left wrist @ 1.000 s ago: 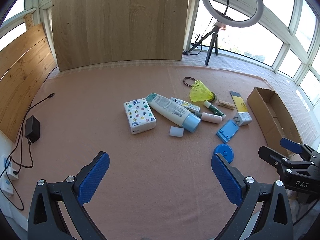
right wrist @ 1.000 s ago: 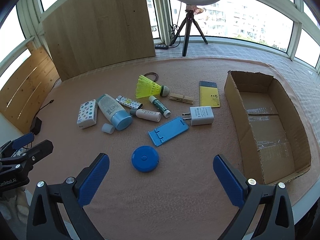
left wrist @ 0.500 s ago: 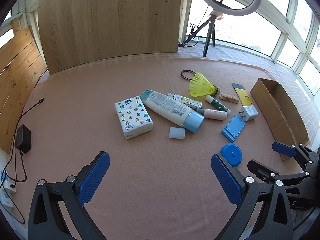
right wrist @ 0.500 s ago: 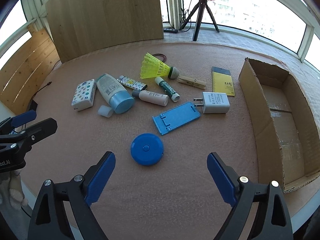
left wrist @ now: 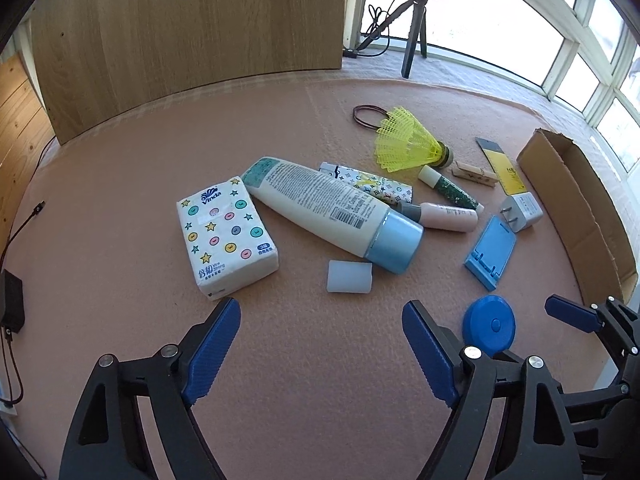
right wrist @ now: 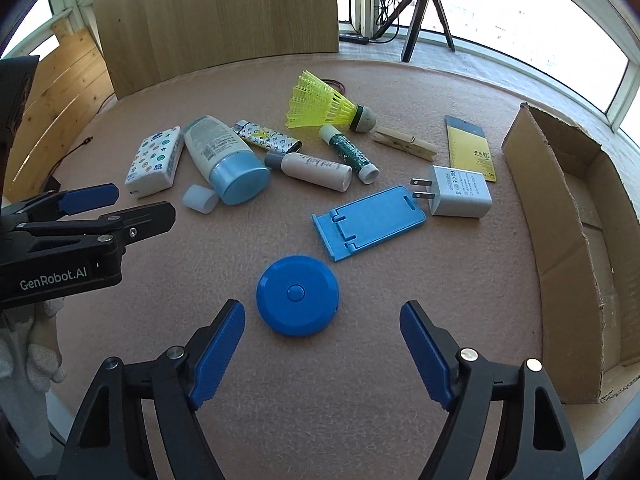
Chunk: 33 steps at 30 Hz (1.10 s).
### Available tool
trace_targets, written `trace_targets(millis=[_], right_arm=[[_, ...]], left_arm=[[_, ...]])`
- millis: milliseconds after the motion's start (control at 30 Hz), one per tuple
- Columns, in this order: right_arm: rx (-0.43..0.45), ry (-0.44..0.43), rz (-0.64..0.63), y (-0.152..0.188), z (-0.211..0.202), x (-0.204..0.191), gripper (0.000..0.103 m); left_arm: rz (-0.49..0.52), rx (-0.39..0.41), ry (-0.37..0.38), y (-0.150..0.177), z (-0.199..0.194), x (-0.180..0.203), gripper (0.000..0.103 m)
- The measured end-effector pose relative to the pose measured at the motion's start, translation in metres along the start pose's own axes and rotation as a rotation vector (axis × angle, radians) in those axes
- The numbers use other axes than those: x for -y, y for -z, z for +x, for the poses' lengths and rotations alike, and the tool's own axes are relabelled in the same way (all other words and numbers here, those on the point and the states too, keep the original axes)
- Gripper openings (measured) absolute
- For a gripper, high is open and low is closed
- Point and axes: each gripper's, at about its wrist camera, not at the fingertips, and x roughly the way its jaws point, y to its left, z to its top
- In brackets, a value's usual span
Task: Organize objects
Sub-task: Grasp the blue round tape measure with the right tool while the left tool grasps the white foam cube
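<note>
Our right tool (right wrist: 322, 344) hangs spread wide and empty just short of the round blue tape measure (right wrist: 297, 295), which lies flat on the table (right wrist: 400, 320) well left of the cardboard box (right wrist: 568, 248). We judge the case light, stiff and slick, so we would pinch it across its rim; our left tool (left wrist: 322, 350), also spread, holds nothing.

Both fisheye views look forward and down from low over the pink felt-covered table (left wrist: 120, 168). The left view faces the star-printed tissue pack (left wrist: 226, 236); the right sits close above the round blue tape measure (right wrist: 297, 295). Both share the central clutter and the open cardboard box (right wrist: 576, 240).
</note>
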Motion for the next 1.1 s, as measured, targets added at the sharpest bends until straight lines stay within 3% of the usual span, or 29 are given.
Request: trace_targets(millis=[367, 667, 1100], right_arm=[[-0.024, -0.006, -0.014, -0.007, 0.014, -0.006, 0.059], [-0.043, 0.002, -0.044, -0.012, 0.024, -0.013, 0.048], [-0.034, 0.026, -0.085, -0.012, 0.026, -0.021, 0.046]], left_arm=[[0.038, -0.041, 0.003, -0.011, 0.028, 0.011, 0.067], [0.045, -0.059, 0.004, -0.013, 0.041, 0.015, 0.059], [0.040, -0.059, -0.009, -0.011, 0.040, 0.017, 0.029]])
